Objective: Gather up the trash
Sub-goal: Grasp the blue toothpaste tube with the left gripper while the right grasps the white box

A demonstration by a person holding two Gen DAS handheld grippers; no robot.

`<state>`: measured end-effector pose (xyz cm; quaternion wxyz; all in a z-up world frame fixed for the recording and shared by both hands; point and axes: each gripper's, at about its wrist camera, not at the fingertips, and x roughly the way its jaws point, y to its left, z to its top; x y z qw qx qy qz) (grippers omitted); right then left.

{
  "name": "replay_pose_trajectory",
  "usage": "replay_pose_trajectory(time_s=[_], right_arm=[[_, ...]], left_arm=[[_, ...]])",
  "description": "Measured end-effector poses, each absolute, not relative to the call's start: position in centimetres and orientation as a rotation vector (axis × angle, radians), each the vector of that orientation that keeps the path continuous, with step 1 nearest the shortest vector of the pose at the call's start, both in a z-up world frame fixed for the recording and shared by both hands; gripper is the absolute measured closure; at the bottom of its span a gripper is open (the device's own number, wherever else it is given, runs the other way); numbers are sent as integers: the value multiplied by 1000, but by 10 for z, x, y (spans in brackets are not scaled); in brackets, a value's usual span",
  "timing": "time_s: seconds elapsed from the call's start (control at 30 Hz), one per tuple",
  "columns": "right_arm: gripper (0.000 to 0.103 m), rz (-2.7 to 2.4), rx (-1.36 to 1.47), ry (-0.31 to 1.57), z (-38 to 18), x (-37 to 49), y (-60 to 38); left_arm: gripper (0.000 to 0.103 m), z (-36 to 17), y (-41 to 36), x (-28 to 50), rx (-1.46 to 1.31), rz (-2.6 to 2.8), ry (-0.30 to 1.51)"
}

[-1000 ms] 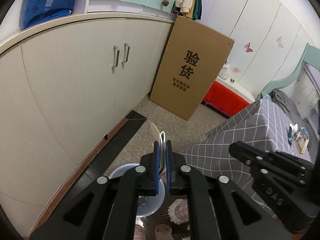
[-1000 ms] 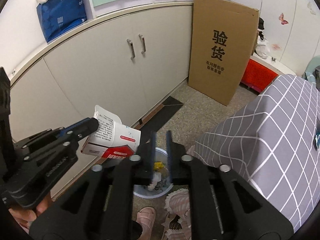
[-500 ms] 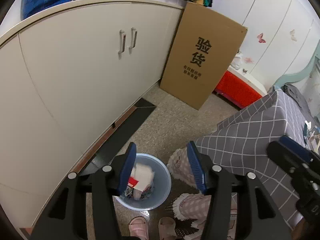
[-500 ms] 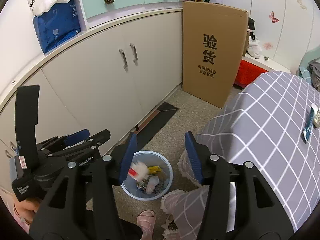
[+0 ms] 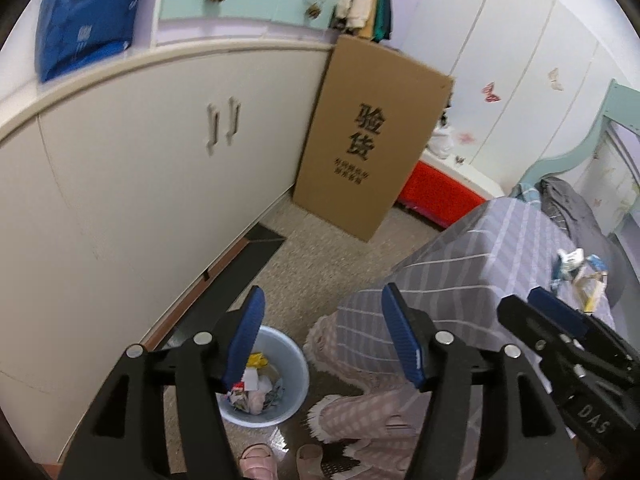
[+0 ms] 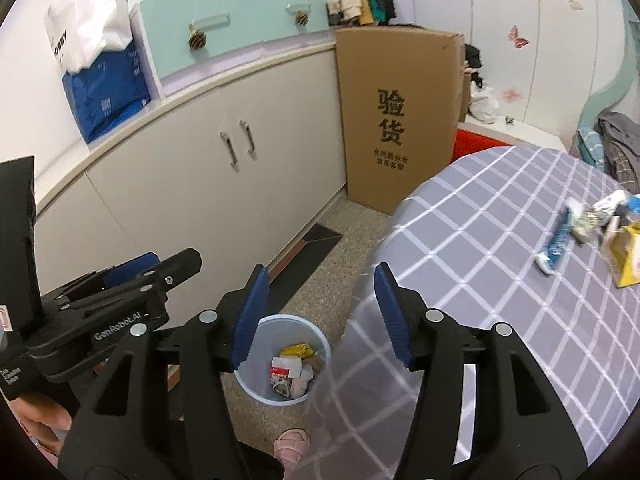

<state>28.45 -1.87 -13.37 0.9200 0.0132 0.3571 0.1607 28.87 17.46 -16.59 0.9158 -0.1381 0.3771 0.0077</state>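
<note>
While both tongs [image 5: 322,336] [image 6: 318,312] gape, bin [image 6: 260,388] holds trash [image 6: 292,372].

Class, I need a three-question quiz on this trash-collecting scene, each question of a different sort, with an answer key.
1. True or false: the left gripper is holding a carton.
2. Where does the bin stand? A) on the checked table B) on the floor beside the table C) on the cabinet
3. Fill in: the trash not yet collected, including a blue tube, lies on the ____.

Key: 1. False, it is open and empty, like the right gripper. 2. B. 3. table
</note>
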Motion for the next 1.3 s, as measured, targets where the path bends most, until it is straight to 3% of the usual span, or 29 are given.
replay_pose_trajectory(time_s=[0.43, 0.8, 0.97, 1.13, 1.2, 1.27, 1.3], right_arm=[[34, 157, 108, 644, -110, 263, -151], [28, -35, 270, 598, -109, 265, -284], [27, -76, 350, 599, -116, 270, -322], [24, -92, 473, 604, -124, 286, -355], [23, -94, 529, 607, -129, 294, -367], [23, -87, 600, 623, -136, 304, -381], [23, -79, 646, 625, -140, 310, -389]], left_arm=[[39, -122, 43, 295, -122, -173, 727], [40, -135, -75, 343, -10, -355, 799], [46, -145, -116, 366, 59, -394, 829], [61, -156, -143, 387, 150, -392, 860], [63, -162, -149, 394, 169, -390, 875], [75, -166, -150, 398, 173, -399, 886], [88, -169, -150, 400, 180, -404, 897]])
